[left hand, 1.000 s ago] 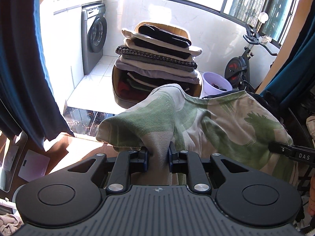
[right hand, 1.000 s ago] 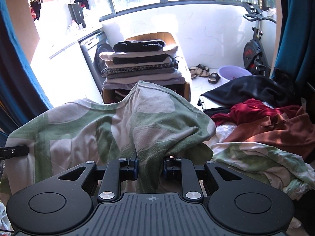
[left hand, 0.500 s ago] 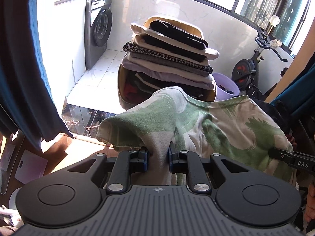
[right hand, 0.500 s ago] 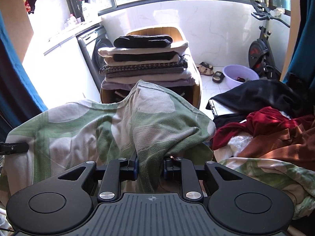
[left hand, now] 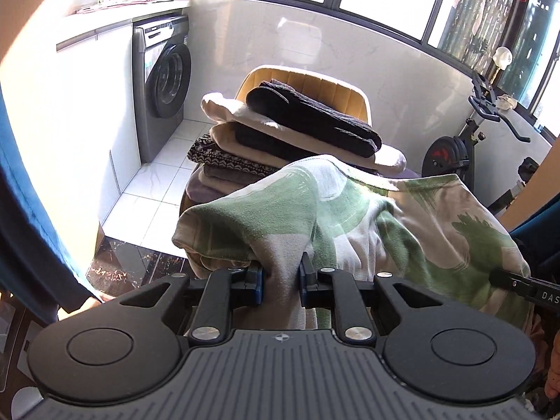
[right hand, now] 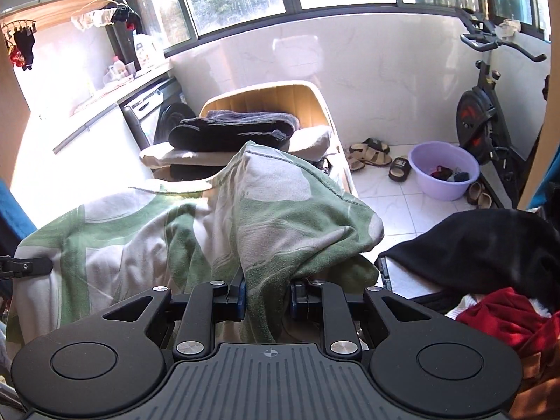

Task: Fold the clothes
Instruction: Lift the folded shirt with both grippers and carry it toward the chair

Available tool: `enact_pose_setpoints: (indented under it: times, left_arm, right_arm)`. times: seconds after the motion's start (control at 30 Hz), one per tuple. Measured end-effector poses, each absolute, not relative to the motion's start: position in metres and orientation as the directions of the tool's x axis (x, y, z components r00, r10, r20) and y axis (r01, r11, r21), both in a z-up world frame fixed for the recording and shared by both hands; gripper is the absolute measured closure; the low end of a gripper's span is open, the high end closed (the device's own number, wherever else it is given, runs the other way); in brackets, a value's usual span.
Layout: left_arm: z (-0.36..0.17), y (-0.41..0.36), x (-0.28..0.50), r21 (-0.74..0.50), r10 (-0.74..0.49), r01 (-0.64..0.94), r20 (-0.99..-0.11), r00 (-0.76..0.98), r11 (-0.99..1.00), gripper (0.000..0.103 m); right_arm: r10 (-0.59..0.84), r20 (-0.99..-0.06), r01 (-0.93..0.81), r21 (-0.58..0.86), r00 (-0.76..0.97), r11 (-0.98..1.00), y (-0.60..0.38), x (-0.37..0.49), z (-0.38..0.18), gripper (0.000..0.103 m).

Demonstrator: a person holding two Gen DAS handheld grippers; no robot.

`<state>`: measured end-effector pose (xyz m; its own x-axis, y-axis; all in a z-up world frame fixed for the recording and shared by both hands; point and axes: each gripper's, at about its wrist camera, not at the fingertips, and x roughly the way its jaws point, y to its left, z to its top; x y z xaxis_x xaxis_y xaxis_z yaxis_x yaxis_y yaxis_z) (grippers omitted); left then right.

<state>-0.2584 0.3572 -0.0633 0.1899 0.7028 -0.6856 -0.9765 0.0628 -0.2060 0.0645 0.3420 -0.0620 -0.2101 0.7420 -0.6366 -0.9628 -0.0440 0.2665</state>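
Garment [left hand: 367, 217] hangs stretched between your left gripper [left hand: 280, 281] and right gripper [right hand: 267, 292], jaws clamped on fabric; you've raised it nearer the folded stack [left hand: 297, 133], likely its destination.

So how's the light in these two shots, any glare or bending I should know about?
Left wrist view: hard sun through the windows burns out the cabinet at left, fisheye bows the sill, the shirt in the left gripper stays sharp. Right wrist view: the counter is blown white, the chair curves, the shirt in the right gripper is crisp.
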Motion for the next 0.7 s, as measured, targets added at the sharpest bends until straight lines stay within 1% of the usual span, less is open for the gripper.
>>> enact_pose_setpoints:
  times: [0.3,0.7]
  left_arm:
    - [-0.023,0.462,-0.254,-0.157,0.77,-0.977,-0.602,0.21,0.144,0.084]
    - [0.012,0.635,-0.264,-0.118,0.808,-0.94,-0.484,0.335,0.319,0.084]
  right_arm:
    - [0.81,-0.546,-0.963,0.256,-0.214,-0.082,0.452,0.098,-0.008,0.084]
    - [0.869,-0.483,-0.969,0.245,-0.104,0.021,0.628,0.113,0.032,0.084]
